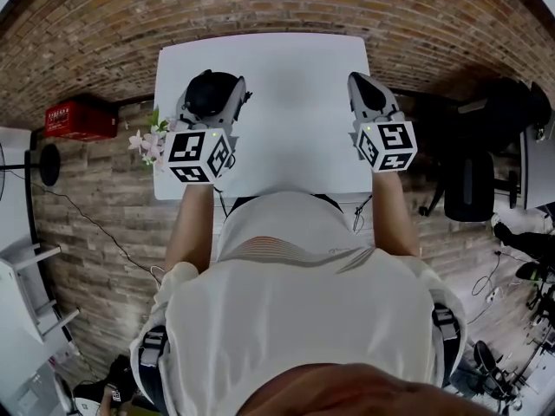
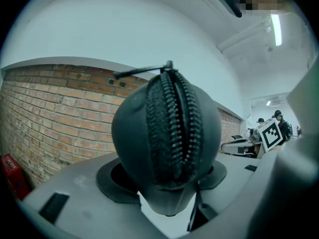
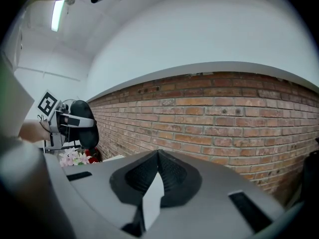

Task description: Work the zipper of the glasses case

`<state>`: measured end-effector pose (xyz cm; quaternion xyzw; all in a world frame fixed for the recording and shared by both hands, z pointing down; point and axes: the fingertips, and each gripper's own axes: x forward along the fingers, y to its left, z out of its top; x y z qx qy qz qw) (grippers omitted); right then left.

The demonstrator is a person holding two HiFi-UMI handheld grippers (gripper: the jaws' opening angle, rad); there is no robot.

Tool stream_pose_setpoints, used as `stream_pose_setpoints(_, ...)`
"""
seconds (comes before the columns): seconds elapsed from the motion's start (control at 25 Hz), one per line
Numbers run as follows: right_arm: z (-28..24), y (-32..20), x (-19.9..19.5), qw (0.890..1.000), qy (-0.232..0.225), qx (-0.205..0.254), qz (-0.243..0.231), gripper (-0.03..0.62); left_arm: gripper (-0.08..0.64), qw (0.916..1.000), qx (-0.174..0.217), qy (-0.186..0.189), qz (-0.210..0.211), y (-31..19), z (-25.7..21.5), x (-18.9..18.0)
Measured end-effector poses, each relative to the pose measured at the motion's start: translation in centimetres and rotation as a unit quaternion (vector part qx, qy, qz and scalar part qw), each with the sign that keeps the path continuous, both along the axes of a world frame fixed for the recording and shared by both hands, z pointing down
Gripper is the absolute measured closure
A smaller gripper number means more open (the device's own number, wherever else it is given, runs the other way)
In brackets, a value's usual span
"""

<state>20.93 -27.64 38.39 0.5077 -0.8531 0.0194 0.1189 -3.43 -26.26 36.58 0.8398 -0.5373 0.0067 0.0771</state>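
A black oval glasses case (image 1: 208,98) is held above the white table (image 1: 286,102), with my left gripper (image 1: 213,83) shut on it. In the left gripper view the case (image 2: 167,143) stands end-on between the pads, its zipper (image 2: 174,128) running up the facing side. The zipper pull (image 2: 142,72) sticks out to the left at the top. My right gripper (image 1: 362,81) hovers over the table's right side, apart from the case. In its own view the right gripper (image 3: 158,156) is shut with nothing between its pads. The left gripper and case (image 3: 75,121) show far off at the left there.
Brick paving surrounds the table. Pink flowers (image 1: 149,144) sit at the table's left edge, with a red crate (image 1: 80,120) further left. A black office chair (image 1: 468,185) stands to the right. People (image 2: 276,116) are in the distant background.
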Motion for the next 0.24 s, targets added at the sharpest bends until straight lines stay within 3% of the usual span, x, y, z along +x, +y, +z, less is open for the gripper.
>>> stream_pose_setpoints(0.24, 0.38, -0.02, -0.61, 1.0, 0.002, -0.004, -0.006, 0.54, 0.291, 1.0, -0.005, 0.0, -0.002, -0.13, 0.27, -0.4)
